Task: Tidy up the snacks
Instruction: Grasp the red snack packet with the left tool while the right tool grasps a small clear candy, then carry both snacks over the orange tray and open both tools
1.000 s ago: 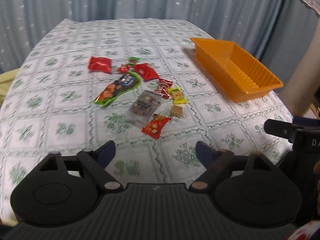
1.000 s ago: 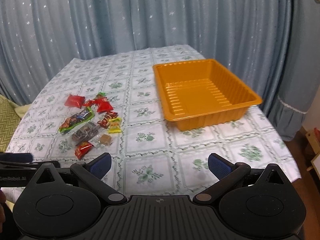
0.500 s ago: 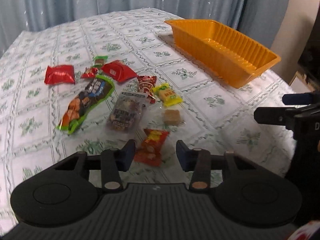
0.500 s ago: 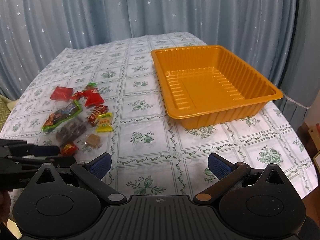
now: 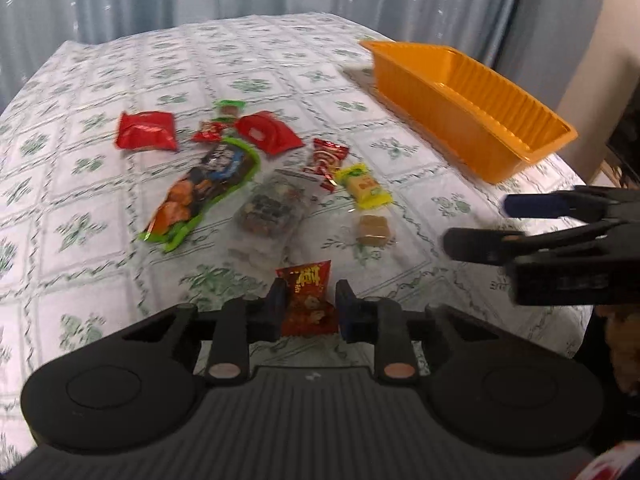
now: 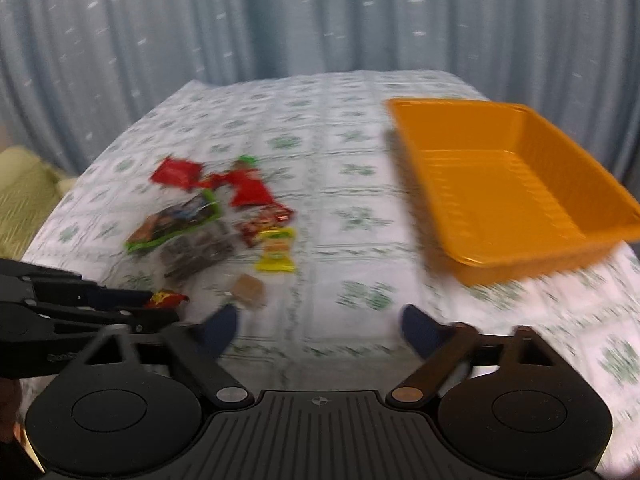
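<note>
Between the closing left claw (image 5: 310,308) pads, a red snack packet (image 5: 308,300); right claw (image 6: 320,326) agape, narrowing, empty over bare tablecloth (image 6: 340,288).

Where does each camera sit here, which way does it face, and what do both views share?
Left wrist: on the left gripper, facing down at the snacks; its fingers have just been closing on the red packet.
Right wrist: on the right gripper, fingers apart, facing the table.
Shared: orange tray, yellow packet, each other's gripper.
</note>
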Demonstrator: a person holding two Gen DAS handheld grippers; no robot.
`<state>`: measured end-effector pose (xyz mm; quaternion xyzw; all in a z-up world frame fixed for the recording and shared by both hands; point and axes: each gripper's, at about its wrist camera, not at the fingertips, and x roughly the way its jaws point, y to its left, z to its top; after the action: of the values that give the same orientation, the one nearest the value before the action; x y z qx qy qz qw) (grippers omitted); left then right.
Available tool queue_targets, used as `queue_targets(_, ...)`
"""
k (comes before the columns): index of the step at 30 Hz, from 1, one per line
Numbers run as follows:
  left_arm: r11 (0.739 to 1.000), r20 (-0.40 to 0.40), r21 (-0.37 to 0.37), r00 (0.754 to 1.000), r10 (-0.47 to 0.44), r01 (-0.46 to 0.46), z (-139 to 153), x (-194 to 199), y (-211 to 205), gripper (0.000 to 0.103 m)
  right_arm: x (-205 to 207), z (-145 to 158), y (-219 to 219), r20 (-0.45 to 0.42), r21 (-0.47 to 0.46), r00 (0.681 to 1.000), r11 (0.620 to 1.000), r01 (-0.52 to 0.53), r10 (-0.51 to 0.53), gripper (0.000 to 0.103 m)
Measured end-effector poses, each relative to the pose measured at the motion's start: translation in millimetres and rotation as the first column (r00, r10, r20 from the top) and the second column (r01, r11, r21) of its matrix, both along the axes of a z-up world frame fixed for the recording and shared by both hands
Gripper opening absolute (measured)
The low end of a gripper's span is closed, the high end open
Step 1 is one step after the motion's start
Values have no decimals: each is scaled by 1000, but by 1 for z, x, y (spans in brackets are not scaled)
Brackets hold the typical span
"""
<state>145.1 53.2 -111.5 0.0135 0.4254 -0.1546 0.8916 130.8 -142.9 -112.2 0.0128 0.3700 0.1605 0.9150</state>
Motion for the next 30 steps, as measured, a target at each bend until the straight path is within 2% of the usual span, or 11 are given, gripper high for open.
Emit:
queue_targets(1,1000,0,-1,1000,12,-12,1,-1,2,23,5,-3,4,-1,-6,1000,1000,-27,27,82)
queue_targets(3,999,2,-13,999,34,-34,3,-3,8,23,15,-8,12,0,-19,996,996,-90,90,73)
queue_targets(5,999,-1,-28,999,46,-46,3,-4,11,23,24,-12,20,13,-41,988,987,-154,155,69)
queue_targets(8,998,-8,-40,998,58,-58,2,-4,15,23,36,-19,28,19,-65,969,967,-245,247,65)
queue_targets(11,996,-14,-50,998,69,-69,0,-3,17,23,48,-26,37,8,-85,949,946,-313,315,52)
queue_targets(13,996,-21,-55,997,71,-72,-2,-3,18,23,49,-27,43,13,-112,936,931,-348,352,48)
queue_targets(17,996,-28,-53,997,73,-74,-4,-2,17,23,44,-27,53,21,-153,913,904,-400,408,30)
queue_targets(18,996,-28,-53,997,74,-76,-4,-3,17,23,42,-26,54,22,-159,910,900,-406,414,23)
queue_targets(23,995,-26,-48,996,83,-84,-1,-6,14,23,28,-25,54,19,-144,922,914,-379,386,22)
queue_targets(27,994,-17,-47,995,97,-98,7,-10,9,23,15,-13,39,37,-91,953,951,-296,300,22)
queue_targets(30,993,-3,-45,994,105,-105,18,-12,0,23,5,3,21,56,-53,979,980,-194,197,22)
